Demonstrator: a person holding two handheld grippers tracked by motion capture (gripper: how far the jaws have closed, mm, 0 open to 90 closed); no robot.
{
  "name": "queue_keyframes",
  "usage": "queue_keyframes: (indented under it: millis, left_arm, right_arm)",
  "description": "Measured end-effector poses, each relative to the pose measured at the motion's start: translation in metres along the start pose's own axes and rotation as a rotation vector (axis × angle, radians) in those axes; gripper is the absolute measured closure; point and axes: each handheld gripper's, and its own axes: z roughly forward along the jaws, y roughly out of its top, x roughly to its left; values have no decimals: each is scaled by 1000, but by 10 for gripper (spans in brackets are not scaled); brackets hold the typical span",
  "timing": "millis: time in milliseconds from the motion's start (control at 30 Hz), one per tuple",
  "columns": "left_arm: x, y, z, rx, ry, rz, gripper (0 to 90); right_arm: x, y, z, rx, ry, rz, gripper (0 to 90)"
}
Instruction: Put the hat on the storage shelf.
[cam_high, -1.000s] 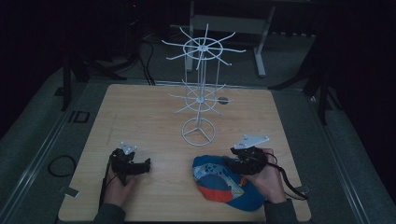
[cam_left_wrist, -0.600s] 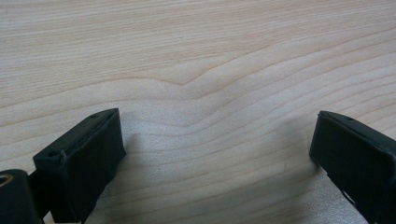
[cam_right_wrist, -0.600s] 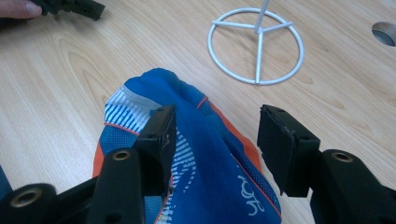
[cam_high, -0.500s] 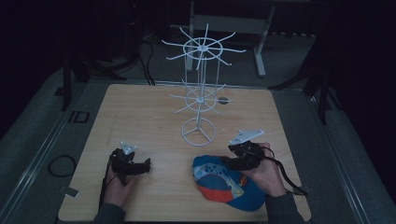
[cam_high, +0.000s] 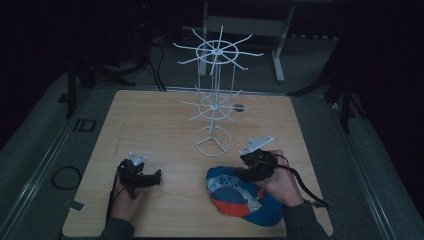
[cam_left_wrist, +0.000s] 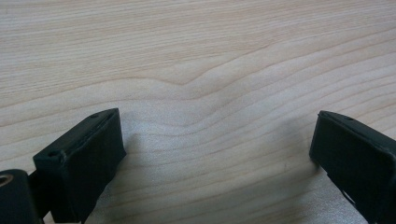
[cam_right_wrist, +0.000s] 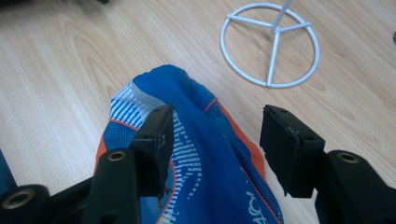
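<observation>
I count one wooden table (cam_high: 150, 130) under my cameras, and I place everything else from it. One white wire rack (cam_high: 214, 102) stands on its far middle, with two tiers of spokes and one ring base. One blue and orange cap (cam_high: 240, 195) lies on the table's near right part. I have two grippers, the left gripper (cam_high: 150, 178) over the near left part and the right gripper (cam_high: 247, 167) at the cap, each with two black jaws.
</observation>
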Motion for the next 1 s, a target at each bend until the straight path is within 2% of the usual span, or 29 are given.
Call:
queue_keyframes:
  millis: [133, 533, 833, 1000]
  left_arm:
    - [0, 0, 0, 0, 0, 0, 34]
    - [0, 0, 0, 0, 0, -1, 34]
    - [0, 0, 0, -1, 0, -1, 34]
    - [0, 0, 0, -1, 0, -1, 34]
  right_arm:
    - [1, 2, 3, 14, 9, -21, 427]
    - [0, 4, 11, 60, 59, -35, 390]
    - [1, 5, 19, 112, 72, -53, 356]
    - [3, 8, 25, 150, 75, -83, 332]
